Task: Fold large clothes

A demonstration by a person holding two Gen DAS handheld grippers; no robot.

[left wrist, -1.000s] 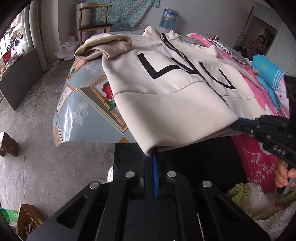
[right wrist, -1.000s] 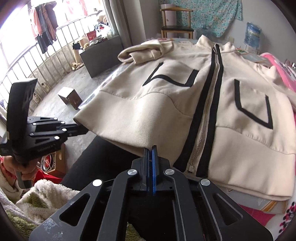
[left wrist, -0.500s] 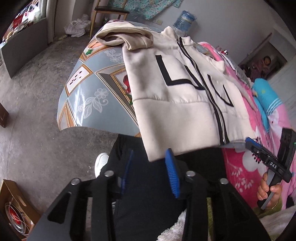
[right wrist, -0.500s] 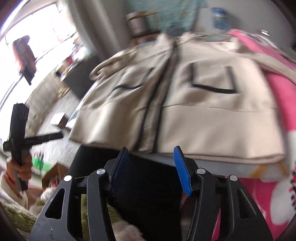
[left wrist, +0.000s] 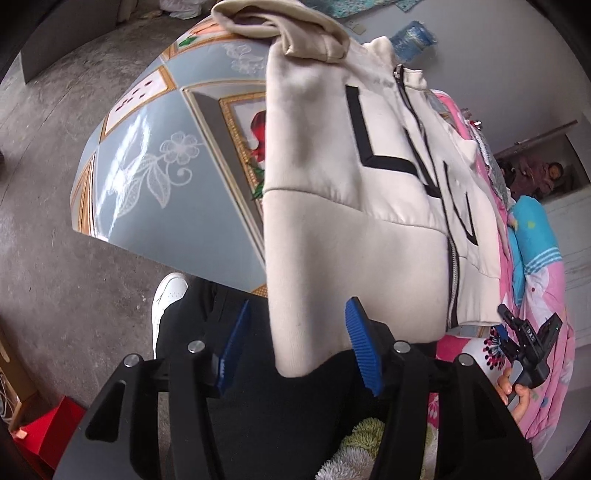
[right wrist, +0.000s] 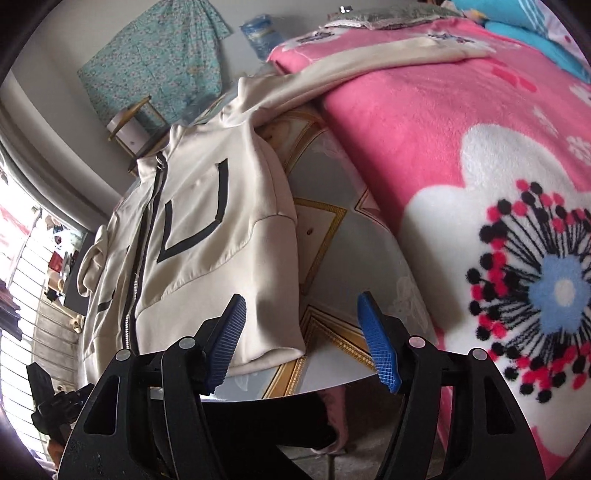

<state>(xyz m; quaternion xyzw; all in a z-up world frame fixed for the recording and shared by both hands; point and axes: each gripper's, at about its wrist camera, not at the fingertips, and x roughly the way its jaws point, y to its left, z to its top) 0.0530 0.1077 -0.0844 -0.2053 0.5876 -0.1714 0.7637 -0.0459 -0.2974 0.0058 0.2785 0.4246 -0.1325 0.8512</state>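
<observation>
The left gripper has just been opening; its blue pads stand apart on either side of the cream jacket's hanging hem corner, not pressing it. The right gripper has also been spreading and is released, its left pad over the jacket's other hem corner, with bare tabletop between the jaws.

The jacket lies zipped and front up on a table covered in glossy blue-grey floral oilcloth, its hem drooping over the near edge. One sleeve stretches onto the pink flowered blanket that butts against the table; the other is bunched at the far corner. Grey concrete floor lies open on the table's left side. A wooden chair and a water jug stand by the far wall.

The person's black trousers and a white shoe show under the table edge. The hand holding the right gripper is half cut off.
</observation>
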